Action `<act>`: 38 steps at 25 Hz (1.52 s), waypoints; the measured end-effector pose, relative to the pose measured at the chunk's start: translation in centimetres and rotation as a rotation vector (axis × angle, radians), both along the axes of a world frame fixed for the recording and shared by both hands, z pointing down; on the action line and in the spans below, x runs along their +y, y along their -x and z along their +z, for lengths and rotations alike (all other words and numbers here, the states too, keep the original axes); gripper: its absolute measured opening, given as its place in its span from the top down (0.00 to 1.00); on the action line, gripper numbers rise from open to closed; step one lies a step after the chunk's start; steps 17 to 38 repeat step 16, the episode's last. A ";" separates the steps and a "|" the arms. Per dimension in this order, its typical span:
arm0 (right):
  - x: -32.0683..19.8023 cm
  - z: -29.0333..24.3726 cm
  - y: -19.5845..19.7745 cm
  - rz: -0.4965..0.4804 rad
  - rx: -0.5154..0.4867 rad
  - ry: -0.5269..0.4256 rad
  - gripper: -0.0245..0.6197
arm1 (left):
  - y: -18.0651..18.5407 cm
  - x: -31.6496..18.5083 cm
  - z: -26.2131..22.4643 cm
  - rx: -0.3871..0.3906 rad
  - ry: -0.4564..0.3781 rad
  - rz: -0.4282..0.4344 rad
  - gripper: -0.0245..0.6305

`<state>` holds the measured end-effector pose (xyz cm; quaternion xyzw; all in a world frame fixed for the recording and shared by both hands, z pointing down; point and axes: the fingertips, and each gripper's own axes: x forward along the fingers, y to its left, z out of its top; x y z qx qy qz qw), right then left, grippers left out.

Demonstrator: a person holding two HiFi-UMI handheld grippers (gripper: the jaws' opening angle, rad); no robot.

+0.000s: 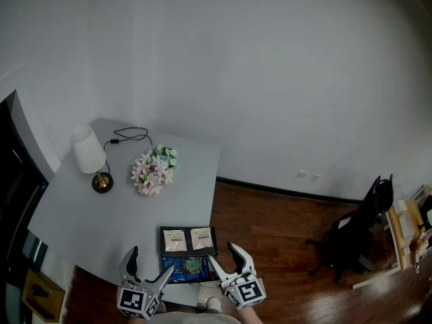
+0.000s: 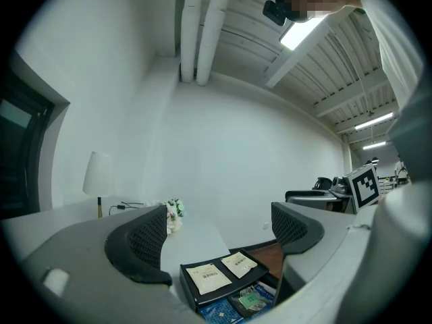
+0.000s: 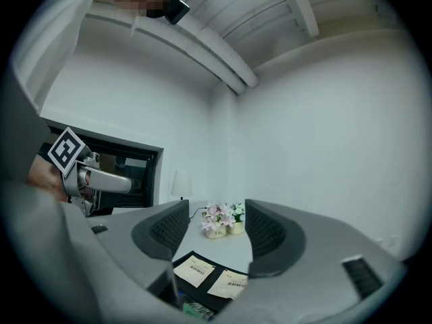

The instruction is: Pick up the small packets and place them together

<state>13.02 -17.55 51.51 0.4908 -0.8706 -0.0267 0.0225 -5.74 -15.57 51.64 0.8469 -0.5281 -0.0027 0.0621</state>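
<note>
Two small packets (image 1: 175,239) lie side by side in the black tray (image 1: 188,229) on the grey table (image 1: 101,214). The left gripper (image 1: 153,260) hangs just off the tray's near-left corner, and the right gripper (image 1: 221,252) hangs off its near-right corner. Both have their jaws apart (nothing between the pads), clear of the packets.

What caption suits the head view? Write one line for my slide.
Two small packets side by side on a black tray, left gripper and right gripper open and empty near it.
</note>
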 end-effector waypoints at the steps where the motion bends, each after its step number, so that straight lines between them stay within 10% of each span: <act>1: 0.1 0.1 0.1 -0.006 0.005 0.003 0.53 | 0.0 0.1 0.1 0.001 0.002 -0.002 0.24; 38: 0.9 1.7 1.7 -0.058 0.050 0.059 0.53 | 0.7 1.5 0.7 0.003 0.018 -0.028 0.24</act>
